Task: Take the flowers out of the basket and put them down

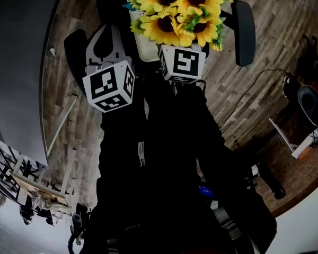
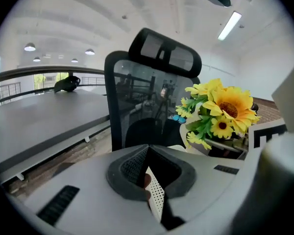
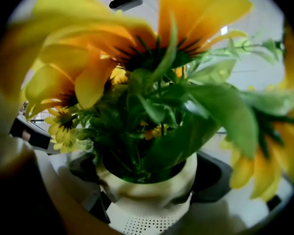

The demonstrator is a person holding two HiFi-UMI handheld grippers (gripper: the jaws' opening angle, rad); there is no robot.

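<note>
The person's black clothing (image 1: 169, 157) fills the lower head view, closest of all. Past it stands a black office chair (image 2: 137, 97) on the wood-plank floor (image 1: 275, 15), its pale seat (image 1: 146, 52) between the 2 armrests.

No basket shows in any view. The sunflower bunch (image 1: 177, 12) is in the air over that seat, held by the right gripper (image 3: 147, 199), whose jaws are clamped on either side of the bunch's cream pot (image 3: 161, 180). The stems run straight along the jaws and the heads point away from the gripper, so in the head view they mask the chair below.

The left gripper (image 2: 150, 182) rides just beside, to the left; its jaws are pressed together on nothing, with the flowers off to its right.

Setting down seems to belong to the right gripper alone. The nearest landing surface looks to be the seat beyond the blooms.
</note>
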